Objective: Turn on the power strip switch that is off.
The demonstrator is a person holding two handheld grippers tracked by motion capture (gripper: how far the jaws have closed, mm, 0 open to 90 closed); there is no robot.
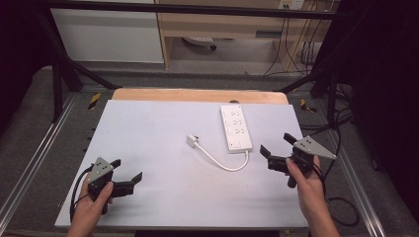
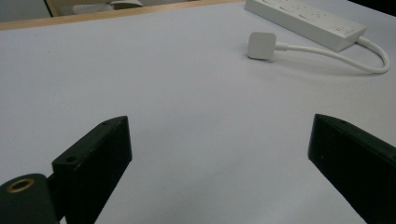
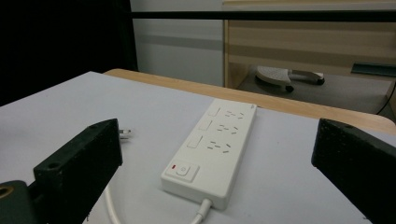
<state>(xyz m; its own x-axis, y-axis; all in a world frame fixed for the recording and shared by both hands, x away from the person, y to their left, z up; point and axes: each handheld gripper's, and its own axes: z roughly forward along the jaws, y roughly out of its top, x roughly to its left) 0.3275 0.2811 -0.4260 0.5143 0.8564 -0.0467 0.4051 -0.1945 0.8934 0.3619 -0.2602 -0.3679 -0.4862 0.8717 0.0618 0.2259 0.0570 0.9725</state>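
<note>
A white power strip [image 1: 235,127] lies flat on the white tabletop [image 1: 158,123], right of centre, its sockets facing up. Its short white cable [image 1: 225,164] loops forward and left to a white plug [image 1: 192,140] resting on the board. My right gripper [image 1: 275,143] hovers just right of the strip's near end, open, with nothing between its jaws; in the right gripper view the strip [image 3: 212,149] lies ahead between the jaws. My left gripper [image 1: 128,169] is open at the near left, far from the plug [image 2: 261,45] and strip [image 2: 308,18].
A wooden edge [image 1: 197,95] borders the table's far side. Black frame bars [image 1: 59,64] stand at both back corners. Dark cables [image 1: 341,202] trail on the floor to the right. A wooden shelf unit [image 1: 222,24] stands behind the table.
</note>
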